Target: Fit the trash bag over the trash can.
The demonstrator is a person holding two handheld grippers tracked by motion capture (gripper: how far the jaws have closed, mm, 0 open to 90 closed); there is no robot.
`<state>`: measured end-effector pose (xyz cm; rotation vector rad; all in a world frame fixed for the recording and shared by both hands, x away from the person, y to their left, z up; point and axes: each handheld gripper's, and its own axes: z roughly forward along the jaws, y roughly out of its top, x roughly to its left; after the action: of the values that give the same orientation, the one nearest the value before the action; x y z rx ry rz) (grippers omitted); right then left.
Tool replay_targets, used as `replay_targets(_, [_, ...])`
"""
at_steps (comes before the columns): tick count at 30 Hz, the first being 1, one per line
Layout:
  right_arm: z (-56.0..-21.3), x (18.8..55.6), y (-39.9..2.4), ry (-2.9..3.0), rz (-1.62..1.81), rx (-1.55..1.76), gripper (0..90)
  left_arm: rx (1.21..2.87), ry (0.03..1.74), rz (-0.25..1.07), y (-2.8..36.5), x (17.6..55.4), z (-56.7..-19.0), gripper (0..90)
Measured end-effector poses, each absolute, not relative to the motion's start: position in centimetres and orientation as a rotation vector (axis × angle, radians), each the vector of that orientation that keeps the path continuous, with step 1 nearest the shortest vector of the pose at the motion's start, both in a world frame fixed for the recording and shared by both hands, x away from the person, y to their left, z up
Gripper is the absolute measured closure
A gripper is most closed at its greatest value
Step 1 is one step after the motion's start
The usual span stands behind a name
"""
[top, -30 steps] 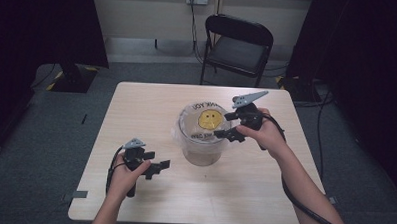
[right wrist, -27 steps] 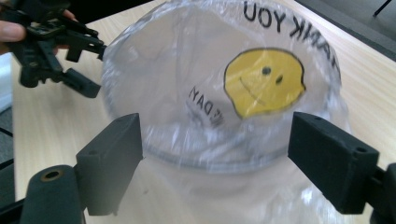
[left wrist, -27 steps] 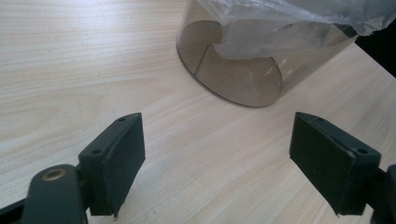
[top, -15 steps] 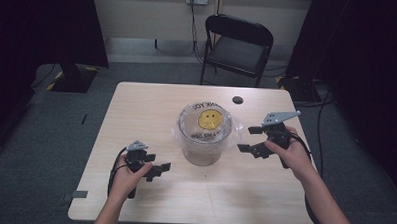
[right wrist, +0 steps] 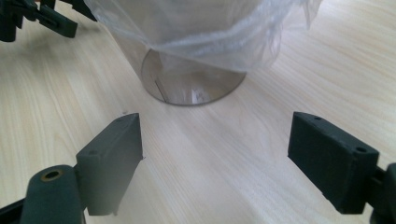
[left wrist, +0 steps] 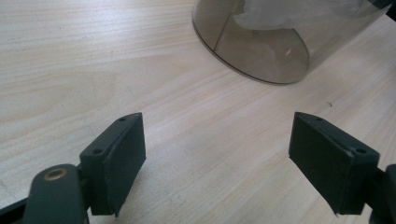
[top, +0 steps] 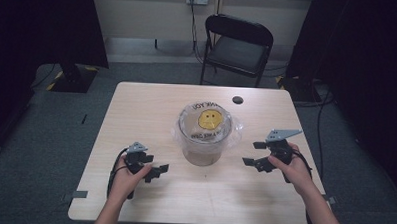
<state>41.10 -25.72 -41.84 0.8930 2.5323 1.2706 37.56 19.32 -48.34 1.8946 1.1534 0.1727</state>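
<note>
A clear grey plastic bin (top: 204, 142) stands at the middle of the wooden table (top: 136, 110). It is lined with a clear plastic bag (top: 208, 122) that bears a yellow smiley face; the bag's edge folds over the rim (right wrist: 205, 42). My left gripper (top: 157, 171) rests low on the table left of the bin, open and empty, its jaws wide apart (left wrist: 217, 158) facing the bin's base (left wrist: 261, 51). My right gripper (top: 252, 153) hovers right of the bin, open and empty (right wrist: 215, 158), pointing at the bin's base (right wrist: 194, 88).
A small black round object (top: 237, 100) lies on the table behind the bin. A black folding chair (top: 236, 48) stands beyond the far edge. Dark curtains hang on both sides, and cables run on the floor at right.
My right gripper has drawn back from the bin's rim, moving right and toward the near edge, and now sits lower beside the bin. The left gripper has stayed put.
</note>
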Motion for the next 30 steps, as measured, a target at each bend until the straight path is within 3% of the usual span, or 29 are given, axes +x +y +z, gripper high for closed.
replay_targets(21, [-47.8, 40.6, -27.8, 2.507, 1.148, 0.967, 17.4, 1.974, 1.133, 0.239, 19.5, 37.7, -49.6, 17.5])
replay_targets(30, [-48.8, 40.5, -28.1, 2.497, 1.097, 0.956, 17.4, 2.009, 1.104, 0.273, 19.2, 37.7, -49.7, 16.6])
